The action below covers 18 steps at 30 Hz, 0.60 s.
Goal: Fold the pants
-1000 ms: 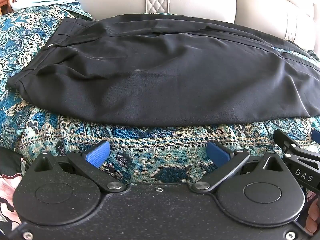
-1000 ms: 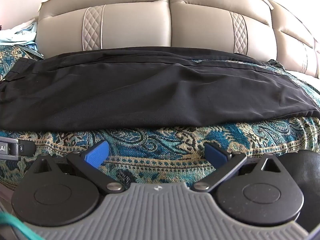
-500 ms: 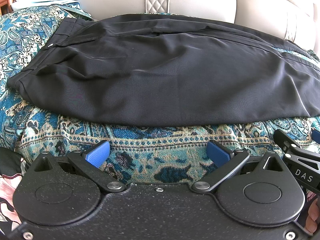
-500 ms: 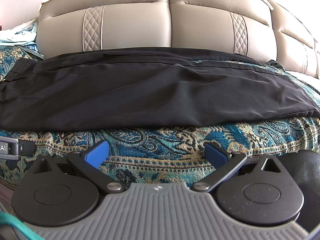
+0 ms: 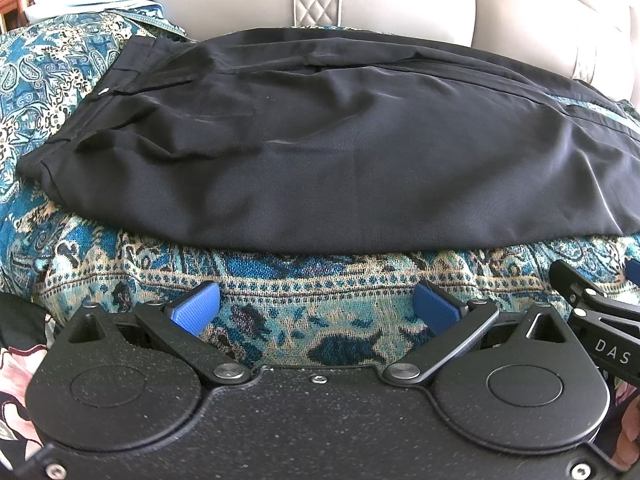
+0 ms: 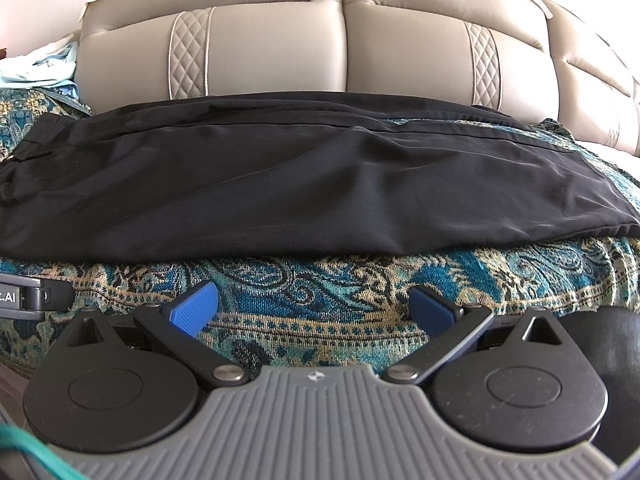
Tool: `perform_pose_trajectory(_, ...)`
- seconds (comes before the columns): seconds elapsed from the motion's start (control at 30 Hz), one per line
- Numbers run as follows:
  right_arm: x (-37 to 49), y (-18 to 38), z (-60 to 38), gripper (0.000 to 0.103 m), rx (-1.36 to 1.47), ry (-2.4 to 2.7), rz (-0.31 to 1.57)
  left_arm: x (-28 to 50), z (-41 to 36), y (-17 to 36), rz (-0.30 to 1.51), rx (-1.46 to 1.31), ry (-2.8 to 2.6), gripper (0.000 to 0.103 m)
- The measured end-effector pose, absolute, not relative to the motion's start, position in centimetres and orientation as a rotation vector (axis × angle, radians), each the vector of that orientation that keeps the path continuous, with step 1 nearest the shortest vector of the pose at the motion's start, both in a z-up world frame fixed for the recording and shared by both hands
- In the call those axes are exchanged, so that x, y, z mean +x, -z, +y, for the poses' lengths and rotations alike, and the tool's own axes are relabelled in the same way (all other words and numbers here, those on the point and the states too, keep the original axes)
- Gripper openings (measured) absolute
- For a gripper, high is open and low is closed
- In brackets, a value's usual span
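Observation:
Black pants lie flat across a sofa seat, folded lengthwise, waistband at the left and legs running off to the right. The right wrist view shows the same pants, with the leg hems at the far right. My left gripper stands open near the front edge, short of the pants, with nothing between its blue pads. My right gripper is likewise open and empty, just in front of the pants' near edge. The right gripper's finger shows at the right edge of the left wrist view.
A teal paisley throw covers the seat under the pants. The beige leather sofa backrest rises right behind them. Light blue cloth is piled at the far left. A floral fabric sits at the lower left.

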State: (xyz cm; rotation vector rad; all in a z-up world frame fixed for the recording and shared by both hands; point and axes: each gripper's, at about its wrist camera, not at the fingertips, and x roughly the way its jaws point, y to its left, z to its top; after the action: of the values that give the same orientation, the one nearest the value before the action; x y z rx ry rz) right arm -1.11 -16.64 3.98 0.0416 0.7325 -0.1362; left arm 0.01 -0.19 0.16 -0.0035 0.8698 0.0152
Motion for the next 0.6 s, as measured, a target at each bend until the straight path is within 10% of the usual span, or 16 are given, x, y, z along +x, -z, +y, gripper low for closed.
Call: perform_pose_trajectory(0.6,2.3,-7.1,-18.5,0.103,0.164,0.08,0.791,3.1,2.3,-2.7,0.94,-0.076,0.044,0.103)
